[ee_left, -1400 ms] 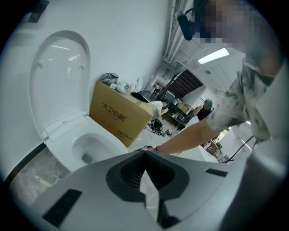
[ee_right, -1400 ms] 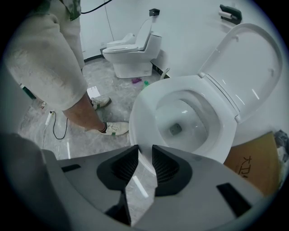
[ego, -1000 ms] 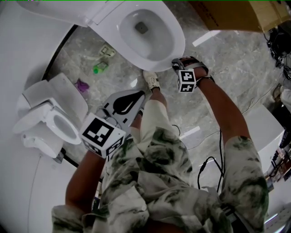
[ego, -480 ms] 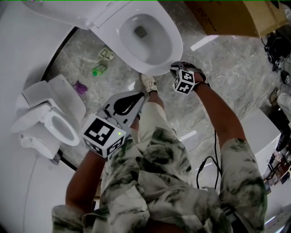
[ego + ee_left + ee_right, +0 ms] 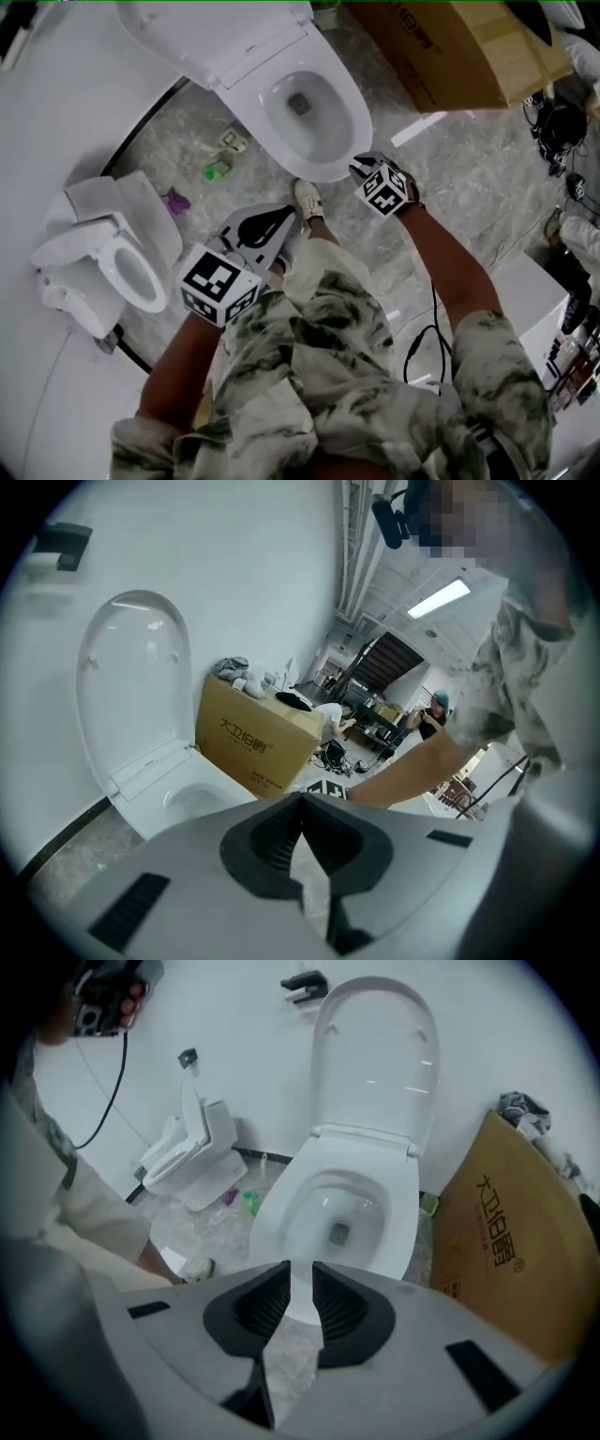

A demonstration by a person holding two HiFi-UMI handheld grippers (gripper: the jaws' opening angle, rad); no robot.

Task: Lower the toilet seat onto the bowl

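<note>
The white toilet (image 5: 309, 122) stands at the top of the head view. Its seat ring (image 5: 281, 1199) lies flat on the bowl, and only the solid lid (image 5: 375, 1049) stands upright against the wall. My right gripper (image 5: 358, 167) hovers just off the bowl's front rim and touches nothing. Its jaws (image 5: 300, 1279) have just been closing; a narrow gap stays between them, with nothing in it. My left gripper (image 5: 286, 211) hangs lower, over the person's leg, well short of the bowl. In the left gripper view its pads (image 5: 300, 803) meet at the tip and grip nothing.
A large cardboard box (image 5: 450, 47) stands right of the toilet. A second, smaller toilet (image 5: 103, 262) sits by the left wall. Green (image 5: 217, 171) and purple (image 5: 175, 200) litter lies on the marble floor between them. The person's shoe (image 5: 307, 199) is before the bowl.
Both grippers have lifted away from the floor. The right one has come off the bowl's front rim and rolled. The toilet looks smaller and further off.
</note>
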